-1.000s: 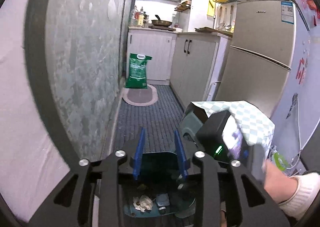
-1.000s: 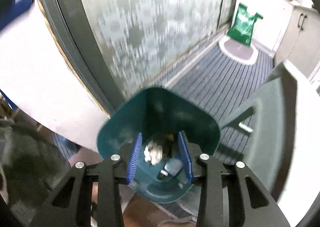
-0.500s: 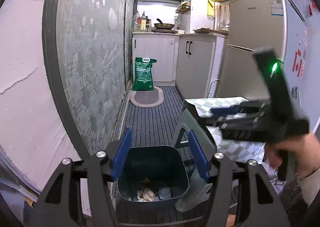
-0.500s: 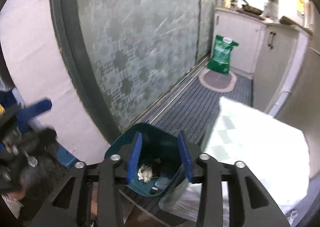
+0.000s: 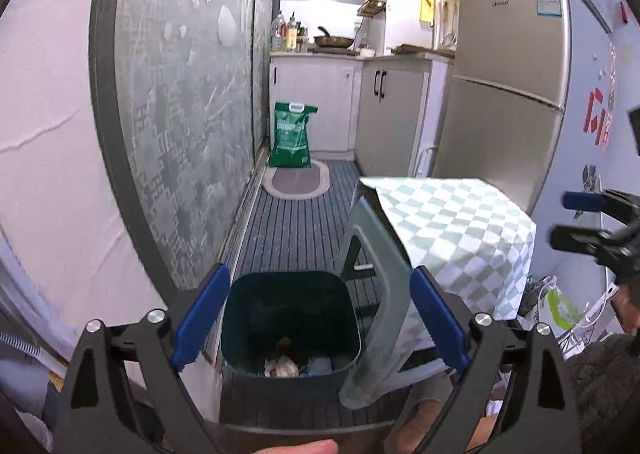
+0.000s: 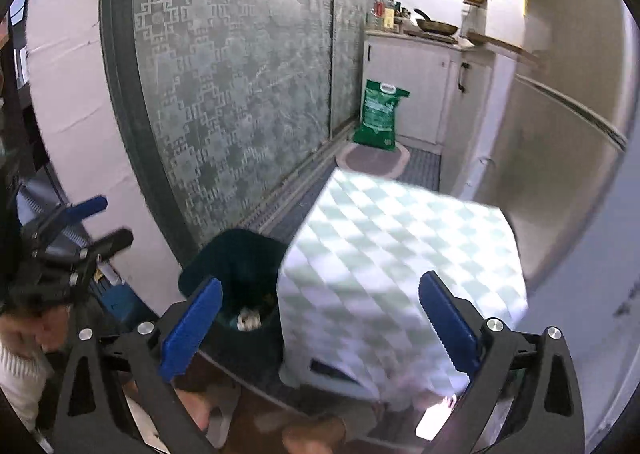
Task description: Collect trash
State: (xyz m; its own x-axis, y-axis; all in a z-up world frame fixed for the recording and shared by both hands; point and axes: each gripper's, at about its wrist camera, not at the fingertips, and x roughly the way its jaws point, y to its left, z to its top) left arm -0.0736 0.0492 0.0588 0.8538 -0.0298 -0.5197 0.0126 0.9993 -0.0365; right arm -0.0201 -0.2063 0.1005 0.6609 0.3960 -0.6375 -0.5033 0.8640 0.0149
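Trash: crumpled white paper scraps (image 5: 281,365) and a few small bits lie at the bottom of the dark teal square plastic bin (image 5: 289,318), which stands on the striped floor mat just beside the patterned sliding glass door (image 5: 188,126).
Left gripper (image 5: 318,324): blue-padded jaws have just been opening and stand wide above the bin, pressing on nothing.
Bin lid: the grey swing lid (image 5: 378,294) is up, leaning toward the green-and-white checked tablecloth (image 5: 452,230).
Right gripper (image 6: 320,328): jaws have just been opening, now spread wide and empty over the cloth's edge.
Progress: judging by the empty jaws, this load looks dropped; no other loose trash shows.
Left to do: probably shutting the lid or fetching more.
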